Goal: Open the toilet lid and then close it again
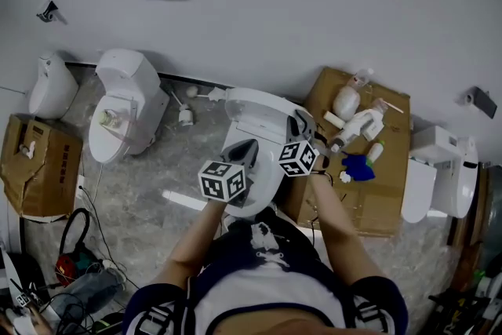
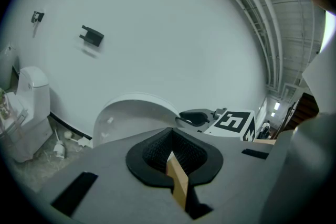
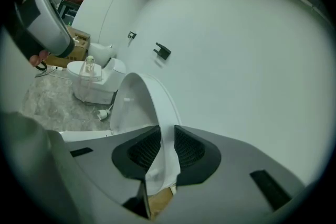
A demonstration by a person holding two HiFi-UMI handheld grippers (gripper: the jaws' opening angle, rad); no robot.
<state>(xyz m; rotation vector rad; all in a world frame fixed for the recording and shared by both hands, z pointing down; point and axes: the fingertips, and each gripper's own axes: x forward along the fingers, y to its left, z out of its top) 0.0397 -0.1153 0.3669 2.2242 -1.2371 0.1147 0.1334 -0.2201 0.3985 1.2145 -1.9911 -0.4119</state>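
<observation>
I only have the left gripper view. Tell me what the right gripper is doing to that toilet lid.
Observer: The right gripper is clamped on the edge of the raised toilet lid, with one pad on each face.
Operator: Report what's on the floor to my right.
Observer: The head view shows a flattened cardboard box beside this toilet. White plastic parts and a blue object lie on it.
Operator: Go on past the box.
Observer: Another white toilet stands just beyond it, near the wall.
</observation>
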